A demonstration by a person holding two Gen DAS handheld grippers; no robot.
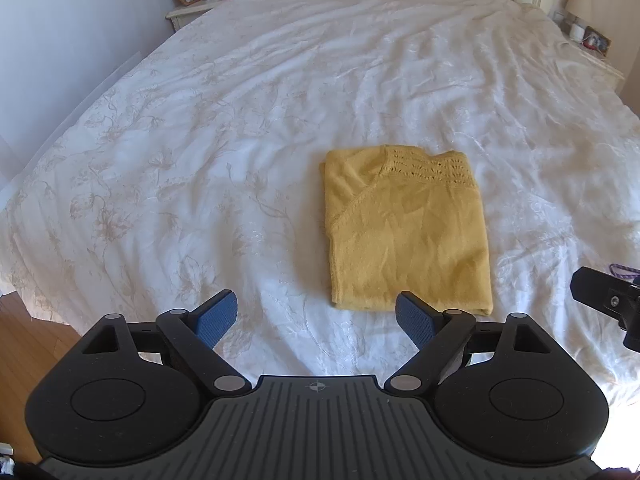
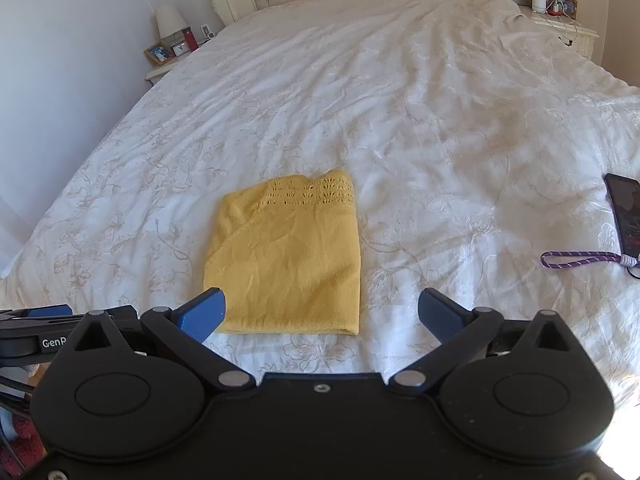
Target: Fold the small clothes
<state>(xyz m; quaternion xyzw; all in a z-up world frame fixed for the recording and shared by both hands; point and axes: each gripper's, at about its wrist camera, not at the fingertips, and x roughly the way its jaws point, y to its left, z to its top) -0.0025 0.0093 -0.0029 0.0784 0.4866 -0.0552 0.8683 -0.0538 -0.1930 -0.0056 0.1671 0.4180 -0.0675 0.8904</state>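
Grippers come first in both views: the left gripper (image 1: 316,318) and the right gripper (image 2: 322,314) each hang above the bed (image 1: 200,160) with fingers spread wide, holding nothing. Just beyond their tips lies the top (image 1: 406,232), a yellow knit folded into a neat rectangle, flat on the cover, its lace hem on the far side. Off to the right rest a phone (image 2: 624,210) and a purple strap (image 2: 580,259). Folding looks finished or nearly so; any next move would be one more halving or setting the top aside, calling for a pinch at its near corners.
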